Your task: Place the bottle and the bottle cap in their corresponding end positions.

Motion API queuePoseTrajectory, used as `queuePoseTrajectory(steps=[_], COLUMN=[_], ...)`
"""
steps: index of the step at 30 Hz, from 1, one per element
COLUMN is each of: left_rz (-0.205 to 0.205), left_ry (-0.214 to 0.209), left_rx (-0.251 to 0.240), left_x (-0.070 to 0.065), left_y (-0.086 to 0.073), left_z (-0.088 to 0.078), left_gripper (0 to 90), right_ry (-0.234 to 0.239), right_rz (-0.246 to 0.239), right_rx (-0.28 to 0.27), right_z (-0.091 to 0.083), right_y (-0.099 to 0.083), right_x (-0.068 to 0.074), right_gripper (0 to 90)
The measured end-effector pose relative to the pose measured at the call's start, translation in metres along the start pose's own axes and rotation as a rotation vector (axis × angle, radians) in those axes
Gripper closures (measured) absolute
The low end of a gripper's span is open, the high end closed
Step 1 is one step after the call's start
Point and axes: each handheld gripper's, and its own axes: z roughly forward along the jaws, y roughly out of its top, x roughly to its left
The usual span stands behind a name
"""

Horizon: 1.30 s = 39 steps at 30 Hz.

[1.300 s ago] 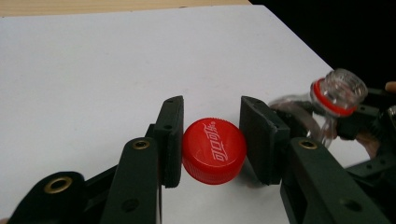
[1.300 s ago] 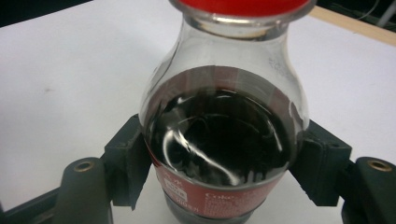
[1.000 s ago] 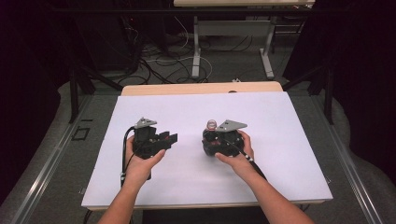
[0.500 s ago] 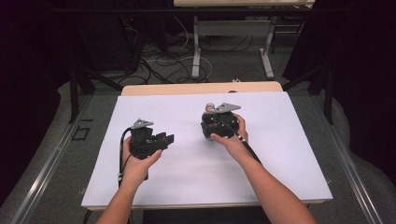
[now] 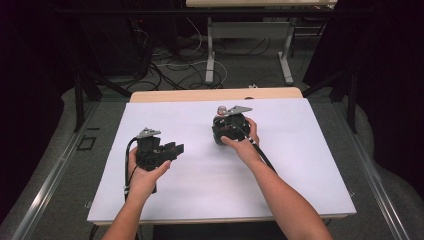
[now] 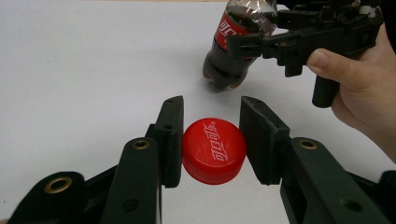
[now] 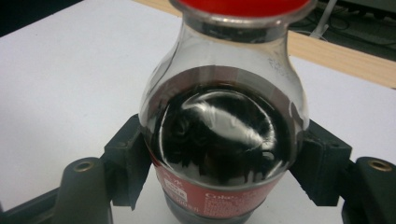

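Observation:
My left gripper point(image 6: 210, 140) is shut on a red bottle cap point(image 6: 214, 150), held just above the white table top point(image 6: 84, 60); in the high view the left gripper point(image 5: 172, 148) sits left of centre. A small cola bottle point(image 7: 224, 140) with dark drink, a red label and red at its neck is clamped at its shoulder by my right gripper point(image 7: 224, 163). In the left gripper view the bottle point(image 6: 229, 37) leans, its base close to the table, with the right gripper point(image 6: 250, 42) around it. From above, the right gripper point(image 5: 221, 120) holds the bottle point(image 5: 220, 108) near the table's far middle.
A white sheet point(image 5: 300, 150) covers the table, with a wooden strip point(image 5: 215, 94) along its far edge. Beyond it lie floor cables point(image 5: 170, 65) and the legs of another table point(image 5: 210, 50). Dark curtains stand at both sides.
My right gripper has carried the bottle away from the person and slightly left, toward the far edge. The left gripper with the cap has stayed about where it was.

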Motion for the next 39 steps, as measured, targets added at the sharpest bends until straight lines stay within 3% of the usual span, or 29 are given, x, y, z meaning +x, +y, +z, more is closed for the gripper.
queuePoseTrajectory(steps=[6, 12, 19, 24, 29, 35, 39], left_rz=[-0.009, -0.009, -0.014, -0.005, 0.025, 0.087, 0.130], left_ry=[0.003, 0.004, 0.009, 0.008, -0.007, -0.030, -0.060], left_rx=[0.000, 0.000, 0.009, 0.012, 0.038, 0.079, 0.066], left_x=[0.002, 0.003, 0.006, 0.005, -0.001, -0.014, -0.020], left_y=[-0.001, -0.001, -0.002, -0.004, -0.010, -0.023, -0.030], left_z=[0.002, 0.003, 0.004, 0.009, 0.024, 0.055, 0.074], left_gripper=[62.0, 62.0, 62.0, 61.9, 61.9, 61.9, 61.8], right_ry=[-0.001, 0.006, 0.012, 0.019, 0.019, 0.034, 0.028], right_rz=[-0.019, -0.007, -0.037, -0.023, -0.029, -0.030, -0.044], right_rx=[0.003, 0.002, -0.002, -0.004, -0.024, -0.026, -0.029], right_z=[0.006, 0.010, 0.012, 0.011, 0.010, 0.005, -0.002], right_y=[-0.004, -0.006, -0.010, -0.013, -0.016, -0.017, -0.019], right_x=[0.001, 0.001, 0.006, 0.006, 0.004, 0.002, -0.001], right_gripper=[29.0, 29.0, 28.8, 28.2, 22.7, 16.7, 15.4])
